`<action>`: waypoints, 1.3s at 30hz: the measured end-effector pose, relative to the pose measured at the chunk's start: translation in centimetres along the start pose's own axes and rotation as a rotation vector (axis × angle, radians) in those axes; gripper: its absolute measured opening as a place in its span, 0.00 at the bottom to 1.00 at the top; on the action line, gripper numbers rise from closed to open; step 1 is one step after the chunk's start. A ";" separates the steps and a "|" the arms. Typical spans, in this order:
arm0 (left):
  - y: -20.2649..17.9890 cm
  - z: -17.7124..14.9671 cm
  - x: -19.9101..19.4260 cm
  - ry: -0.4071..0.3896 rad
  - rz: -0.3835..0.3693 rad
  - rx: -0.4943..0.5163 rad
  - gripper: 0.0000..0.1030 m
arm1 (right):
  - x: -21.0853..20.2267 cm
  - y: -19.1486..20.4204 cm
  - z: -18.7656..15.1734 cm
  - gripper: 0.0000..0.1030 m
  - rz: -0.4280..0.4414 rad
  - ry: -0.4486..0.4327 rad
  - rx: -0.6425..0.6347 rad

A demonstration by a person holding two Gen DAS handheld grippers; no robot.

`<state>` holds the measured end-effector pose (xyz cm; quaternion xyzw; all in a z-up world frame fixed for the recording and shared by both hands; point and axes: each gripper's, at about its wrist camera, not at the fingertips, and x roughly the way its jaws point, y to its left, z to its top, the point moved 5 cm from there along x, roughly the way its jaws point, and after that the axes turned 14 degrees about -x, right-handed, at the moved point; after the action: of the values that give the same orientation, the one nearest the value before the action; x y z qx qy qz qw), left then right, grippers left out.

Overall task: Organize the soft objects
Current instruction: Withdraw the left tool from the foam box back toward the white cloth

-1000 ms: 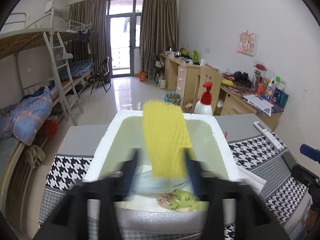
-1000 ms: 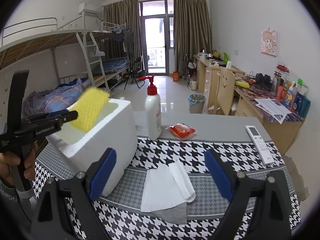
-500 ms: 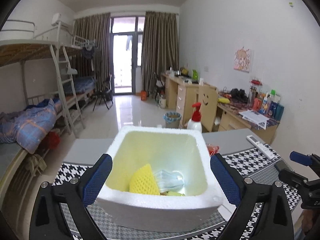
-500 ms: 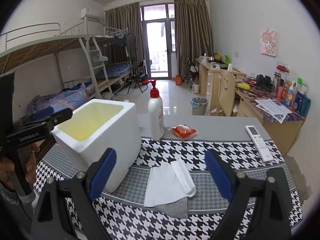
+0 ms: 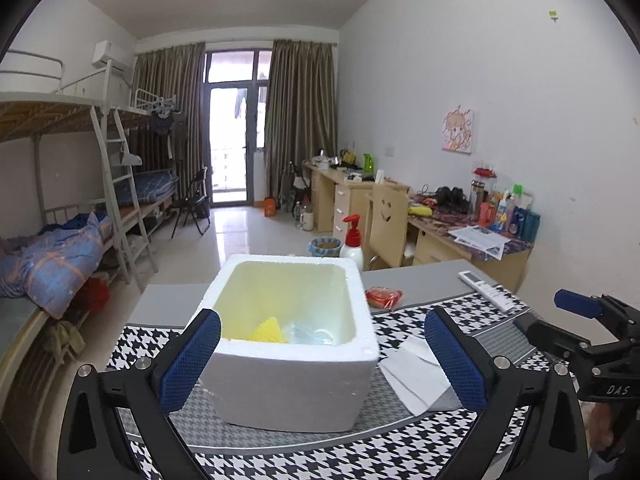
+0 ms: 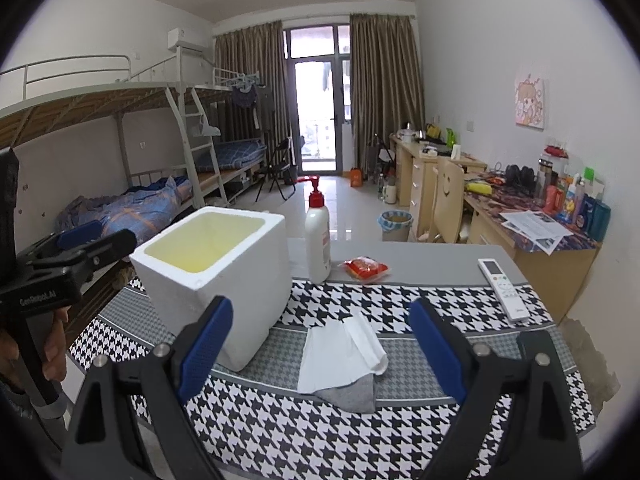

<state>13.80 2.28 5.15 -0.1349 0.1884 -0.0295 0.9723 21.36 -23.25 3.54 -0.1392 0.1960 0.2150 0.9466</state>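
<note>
A white foam box (image 5: 288, 364) stands on the houndstooth table cloth; it also shows in the right wrist view (image 6: 224, 280). Inside it lie a yellow sponge (image 5: 267, 330) and a pale face mask (image 5: 308, 334). My left gripper (image 5: 324, 364) is open and empty, held back in front of the box. A white tissue (image 6: 340, 354) lies on a grey cloth (image 6: 354, 394) right of the box. My right gripper (image 6: 320, 352) is open and empty, just short of the tissue. The tissue also shows in the left wrist view (image 5: 416, 372).
A white pump bottle with a red top (image 6: 318, 236) stands behind the box. A red snack packet (image 6: 364, 269) and a white remote (image 6: 502, 286) lie on the grey table (image 6: 432, 256). The left gripper's body (image 6: 60, 276) is at the left.
My left gripper opened and let the yellow sponge fall into the foam box, then drew back and up from it. My right gripper has barely moved.
</note>
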 end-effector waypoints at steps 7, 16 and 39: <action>-0.6 -0.4 -1.4 -0.030 0.009 -0.002 0.99 | -1.6 0.2 -0.1 0.90 -0.028 -0.031 -0.009; -1.4 -1.6 -3.2 -0.049 -0.030 -0.005 0.99 | -3.0 0.8 -0.6 0.90 -0.048 -0.070 -0.023; -3.5 -5.0 -3.7 -0.057 -0.068 0.059 0.99 | -3.2 -0.3 -3.9 0.90 -0.073 -0.044 0.036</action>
<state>8.48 -1.90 2.94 -0.1133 0.1548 -0.0642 0.9793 17.63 -26.00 1.55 -0.1247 0.1735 0.1796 0.9603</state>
